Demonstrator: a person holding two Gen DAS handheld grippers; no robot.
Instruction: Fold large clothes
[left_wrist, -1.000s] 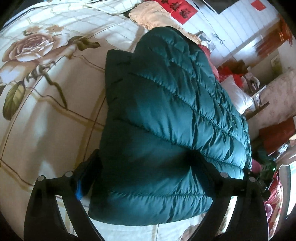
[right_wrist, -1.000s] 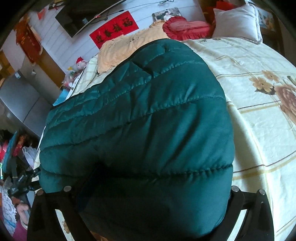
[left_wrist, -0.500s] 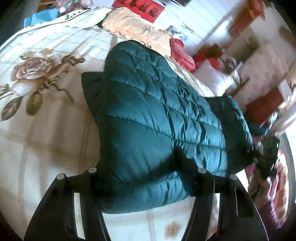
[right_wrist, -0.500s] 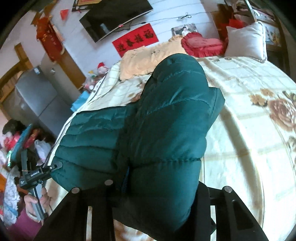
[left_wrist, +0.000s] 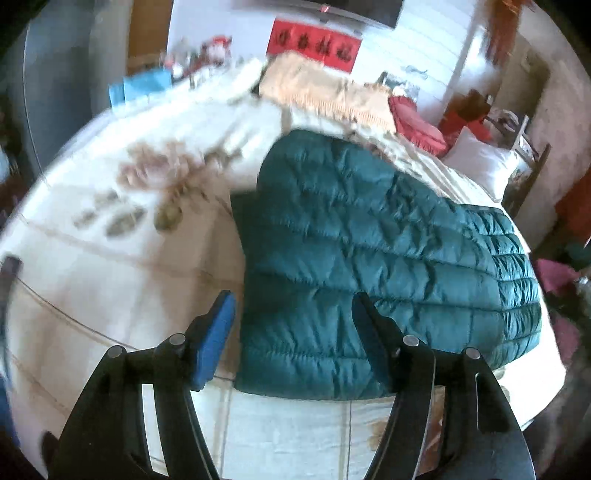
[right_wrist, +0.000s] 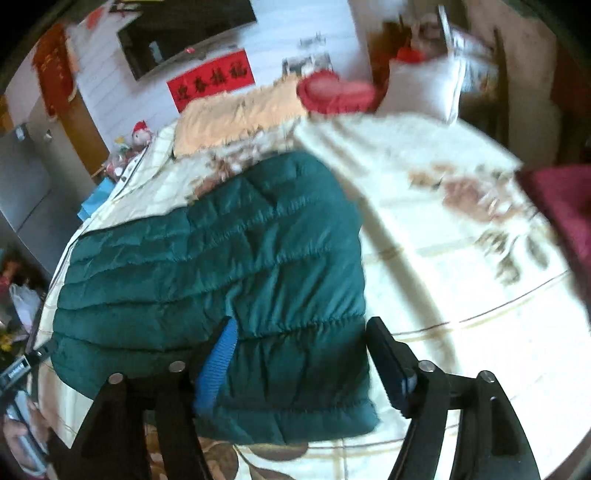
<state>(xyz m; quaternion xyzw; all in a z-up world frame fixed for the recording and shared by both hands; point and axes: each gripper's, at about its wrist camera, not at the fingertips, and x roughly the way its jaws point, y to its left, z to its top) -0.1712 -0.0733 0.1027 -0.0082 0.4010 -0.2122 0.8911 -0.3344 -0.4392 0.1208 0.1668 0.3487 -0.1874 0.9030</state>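
A dark green quilted down jacket (left_wrist: 369, 258) lies folded on a cream bedspread with rose prints (left_wrist: 110, 258). It also shows in the right wrist view (right_wrist: 221, 266). My left gripper (left_wrist: 291, 314) is open above the jacket's near left corner and holds nothing. My right gripper (right_wrist: 299, 336) is open above the jacket's near right corner and holds nothing. Both pairs of jaws stand wide apart, with the jacket lying flat below them.
At the bed's far end lie a peach blanket (left_wrist: 325, 92), a red heart cushion (right_wrist: 336, 92) and a white pillow (left_wrist: 484, 166). A red banner (right_wrist: 210, 79) hangs on the wall. The bed edge is at the jacket's far side, by clutter (left_wrist: 565, 266).
Both grippers have opened and let go of the jacket, then lifted back from it. The jacket now lies flat on the bed, folded over.
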